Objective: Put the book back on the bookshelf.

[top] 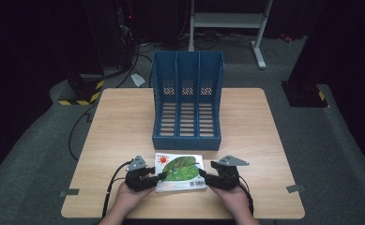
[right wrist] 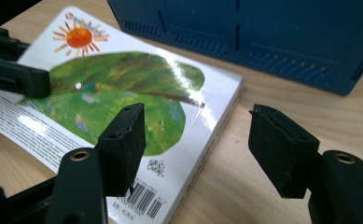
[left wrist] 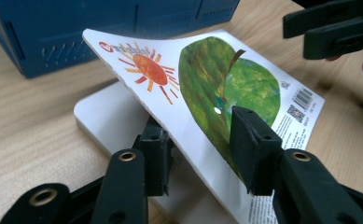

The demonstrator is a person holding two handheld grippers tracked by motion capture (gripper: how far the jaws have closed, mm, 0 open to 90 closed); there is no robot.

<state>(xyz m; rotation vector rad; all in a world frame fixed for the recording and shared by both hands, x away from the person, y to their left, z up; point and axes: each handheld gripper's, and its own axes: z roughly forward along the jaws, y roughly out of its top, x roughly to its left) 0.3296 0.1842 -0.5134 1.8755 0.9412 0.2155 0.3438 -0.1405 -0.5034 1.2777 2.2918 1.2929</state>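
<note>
A picture book (top: 180, 171) with a green leaf and an orange sun on its cover lies at the table's near edge. My left gripper (top: 157, 177) is at its left side. In the left gripper view, the lifted cover (left wrist: 207, 79) slants up off the white pages (left wrist: 104, 116). It runs between the jaws of the left gripper (left wrist: 202, 140), one jaw under it and one above, with a gap still showing. My right gripper (top: 204, 177) is at the book's right side. In the right gripper view it (right wrist: 198, 135) stands open, one jaw over the barcode corner and one over bare wood.
A blue three-slot file holder (top: 187, 101) stands upright just beyond the book, its front wall close behind the book (right wrist: 263, 37). The wooden table (top: 119, 131) spreads to both sides. Cables trail from both grippers toward the near edge.
</note>
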